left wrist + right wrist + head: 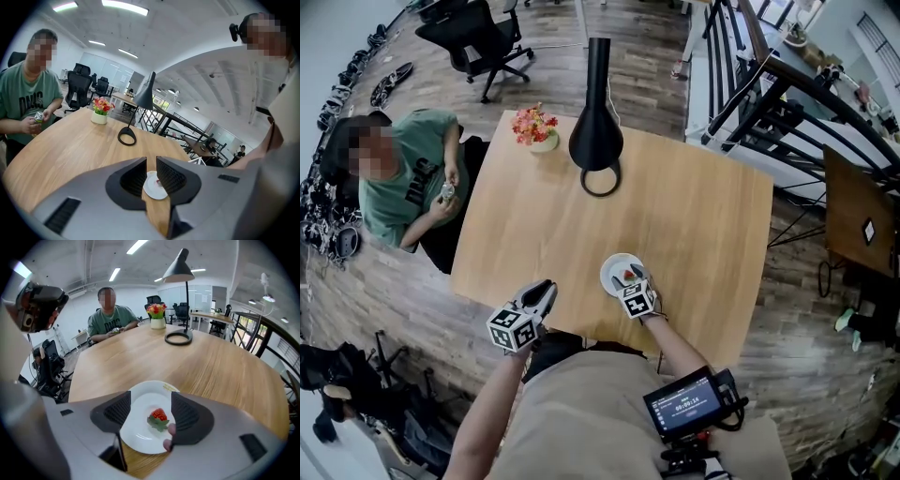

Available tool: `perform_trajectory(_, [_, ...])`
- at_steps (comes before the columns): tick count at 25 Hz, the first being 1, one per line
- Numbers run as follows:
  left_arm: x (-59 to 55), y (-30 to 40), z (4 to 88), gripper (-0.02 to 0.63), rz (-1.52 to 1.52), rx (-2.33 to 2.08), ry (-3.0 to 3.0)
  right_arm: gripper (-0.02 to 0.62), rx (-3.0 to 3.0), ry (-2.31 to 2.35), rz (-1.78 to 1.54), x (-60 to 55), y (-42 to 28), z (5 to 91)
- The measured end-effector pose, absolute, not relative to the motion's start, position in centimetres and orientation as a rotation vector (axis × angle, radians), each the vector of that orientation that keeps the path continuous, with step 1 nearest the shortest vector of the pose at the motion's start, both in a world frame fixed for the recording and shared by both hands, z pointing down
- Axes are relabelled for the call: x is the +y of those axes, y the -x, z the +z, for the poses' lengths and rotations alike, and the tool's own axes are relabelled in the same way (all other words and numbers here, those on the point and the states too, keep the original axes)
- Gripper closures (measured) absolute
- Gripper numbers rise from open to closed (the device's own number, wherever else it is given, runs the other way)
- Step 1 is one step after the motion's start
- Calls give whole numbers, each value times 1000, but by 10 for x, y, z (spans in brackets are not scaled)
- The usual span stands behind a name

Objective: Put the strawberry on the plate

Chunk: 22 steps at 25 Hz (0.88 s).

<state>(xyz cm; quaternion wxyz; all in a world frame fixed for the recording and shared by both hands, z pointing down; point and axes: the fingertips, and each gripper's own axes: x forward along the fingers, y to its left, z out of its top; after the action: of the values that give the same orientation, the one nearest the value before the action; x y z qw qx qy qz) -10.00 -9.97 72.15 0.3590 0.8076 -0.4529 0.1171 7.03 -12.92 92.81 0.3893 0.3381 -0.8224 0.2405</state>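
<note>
right tool (151, 408), spread, half hid the plate (140, 439); strawberry (159, 416) lay seemingly untouched. left tool (151, 172) spread, empty, at bench (694, 216) edge, 7 o'clock.

Head view looks steeply down on the table (694, 225); both gripper views skim it, sharing the plate (138, 430).

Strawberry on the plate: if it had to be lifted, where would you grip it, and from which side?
Grip the strawberry across its red body, probably from above: it lies on the plate, leafy cap toward the right tool, both flanks clear between its open jaws.
</note>
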Motion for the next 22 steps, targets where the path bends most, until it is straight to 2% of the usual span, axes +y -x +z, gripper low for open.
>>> perform_trajectory(11, [-113,98,687,558,152,-1190,-2145,342,-2368,-1182,513,-161,-84,780])
perform_trajectory(22, [-138,113,616,558,-11,-1121,-2287,344,-2470,-1522,306,-165,-104,612])
